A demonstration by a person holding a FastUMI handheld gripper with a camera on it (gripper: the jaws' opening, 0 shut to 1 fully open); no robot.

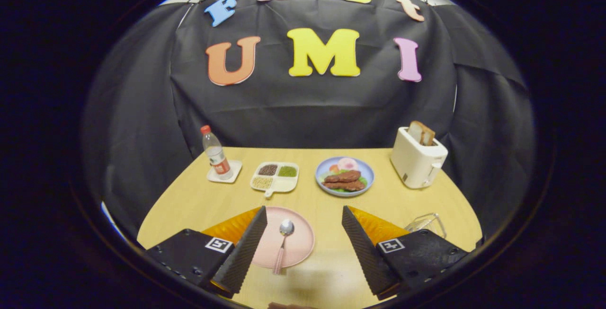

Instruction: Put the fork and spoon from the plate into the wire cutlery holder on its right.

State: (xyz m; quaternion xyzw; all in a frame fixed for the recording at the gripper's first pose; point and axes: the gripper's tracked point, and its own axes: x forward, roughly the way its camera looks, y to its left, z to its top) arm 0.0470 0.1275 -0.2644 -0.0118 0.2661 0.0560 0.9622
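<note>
**Over the worktop: claw spread above the pink plate**

Across the wooden worktop (pixel 322 200) the things sit in two rows. At the far right stands a white toaster (pixel 416 161) with a slice of bread (pixel 421 132) sticking up from its slot. Nearer, the claw (pixel 303 216) hangs with its two fingers spread wide apart, pinching nothing. Between them and partly under the left finger lies the pink plate (pixel 296 242). In the far row, a blue plate (pixel 365 169) carries browned meat and greens, and to its left rests a white divided tray (pixel 284 183) holding three kinds of grain. Left again, a clear bottle (pixel 215 153) with a red cap stands upright on a small white coaster (pixel 234 169). Just beyond the right finger, the wire cutlery holder (pixel 426 223) shows in part, well to the right of the pink plate. Smallest is the spoon (pixel 282 247), lying on the pink plate, bowl pointing away and its pale handle reaching over the near rim.
</note>
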